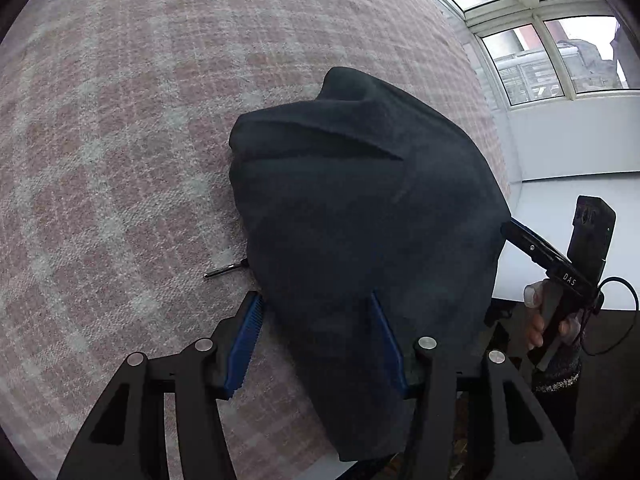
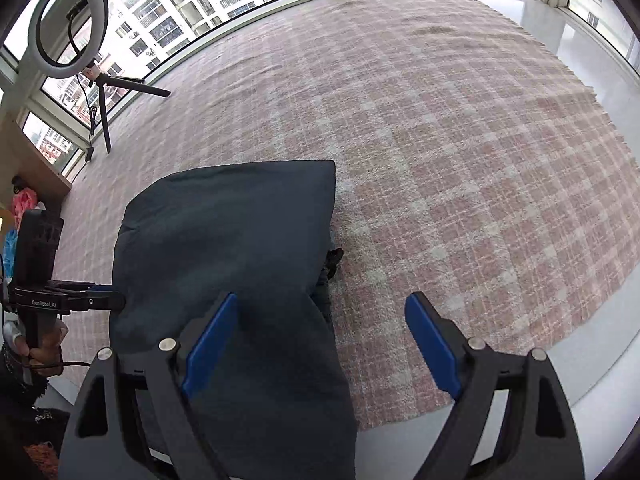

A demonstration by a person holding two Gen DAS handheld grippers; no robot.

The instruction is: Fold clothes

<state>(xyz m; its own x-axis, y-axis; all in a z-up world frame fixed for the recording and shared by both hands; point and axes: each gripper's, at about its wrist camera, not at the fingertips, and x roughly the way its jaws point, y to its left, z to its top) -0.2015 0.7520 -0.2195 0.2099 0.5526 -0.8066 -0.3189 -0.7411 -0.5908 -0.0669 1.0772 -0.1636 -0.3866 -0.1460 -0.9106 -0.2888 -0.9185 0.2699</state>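
Rug: a large pink-and-cream checked shaggy rug [image 2: 460, 152] spreads ahead of both your grippers, over a pale glossy floor [image 2: 600, 368].
Garment: a dark teal, soft-knit garment [image 1: 360, 220], folded into a rough bundle, lies on the rug directly in front of your left gripper and ahead-left of your right one; its near edge drapes over the tools toward you.
Left gripper: your black left gripper with blue pads [image 1: 318, 340] stands partly open; cloth lies between the fingers and over the right one, and you cannot tell whether either pad presses on it.
Right gripper: your black right gripper with blue pads [image 2: 320, 344] stands wide open, its left finger against the garment's edge, its right finger over bare rug, gripping nothing.
Ring light: a white ring light on a black tripod [image 2: 68, 26] stands far ahead-left of your right gripper, by the windows.
Cord tip: a small dark metal-tipped cord end [image 1: 224, 270] pokes from under the garment, just ahead-left of your left gripper.
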